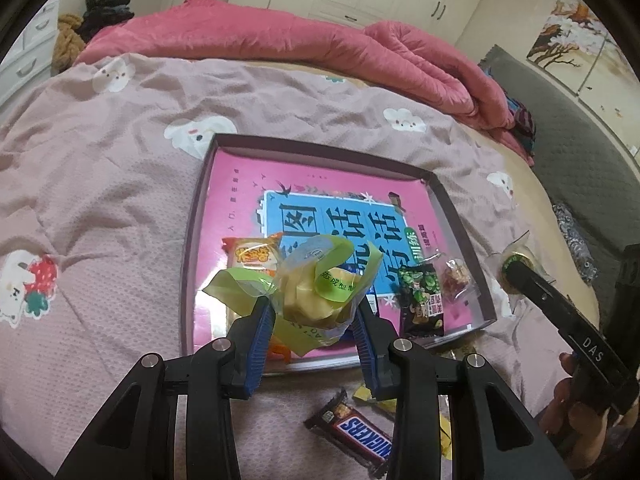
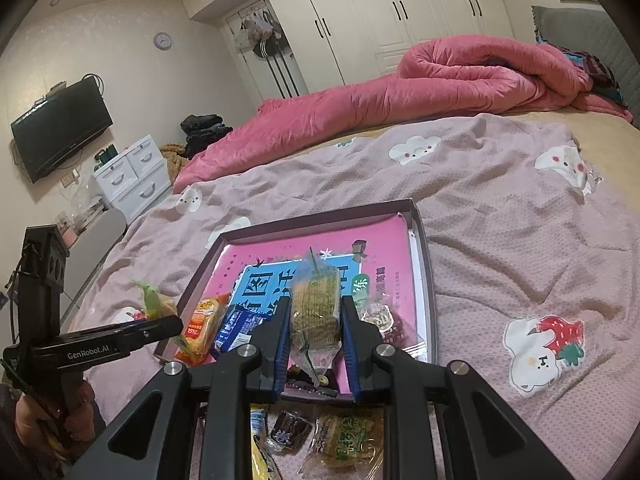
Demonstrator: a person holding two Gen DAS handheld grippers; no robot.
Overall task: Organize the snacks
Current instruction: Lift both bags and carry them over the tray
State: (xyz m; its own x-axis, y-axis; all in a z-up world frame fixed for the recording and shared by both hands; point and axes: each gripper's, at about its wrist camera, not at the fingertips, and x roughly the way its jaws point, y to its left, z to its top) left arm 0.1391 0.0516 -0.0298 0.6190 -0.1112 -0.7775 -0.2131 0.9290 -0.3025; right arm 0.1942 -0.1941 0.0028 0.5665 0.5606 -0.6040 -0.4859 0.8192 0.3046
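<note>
Left claw (image 1: pixel 316 316): blue pads pinching a clear packet with green print (image 1: pixel 316 284), pale yellow pieces inside. The packet is held above the near edge of the tray (image 1: pixel 200 216), a shallow dark-rimmed box lid lined with a pink book cover bearing a blue title block.

Right claw (image 2: pixel 314 336): pressed onto a clear-wrapped yellow-green snack bar (image 2: pixel 314 304), held upright over the tray's near edge (the wrapper tail hangs down between the pads).

Inside the tray, along its near side: an orange packet (image 2: pixel 202 328) at the near-left corner, a blue packet (image 2: pixel 236 326) just beside it, a dark green packet (image 1: pixel 420 300) toward the near-right, and a small clear packet with reddish contents (image 1: pixel 456 280) next to that, close to the right wall.

Outside the tray, on the bed in front of its near edge: a Snickers bar (image 1: pixel 356 432), a small dark brown wrapped square (image 2: pixel 290 430), a yellow-green packet (image 2: pixel 348 440), and part of a yellow wrapper (image 2: pixel 260 448) (mostly hidden behind the claw frame).

The tray rests on a pinkish-mauve bedspread (image 1: pixel 100 168) printed with white cloud and rabbit figures. A rolled pink quilt (image 2: pixel 460 76) lies beyond the tray's far side.
</note>
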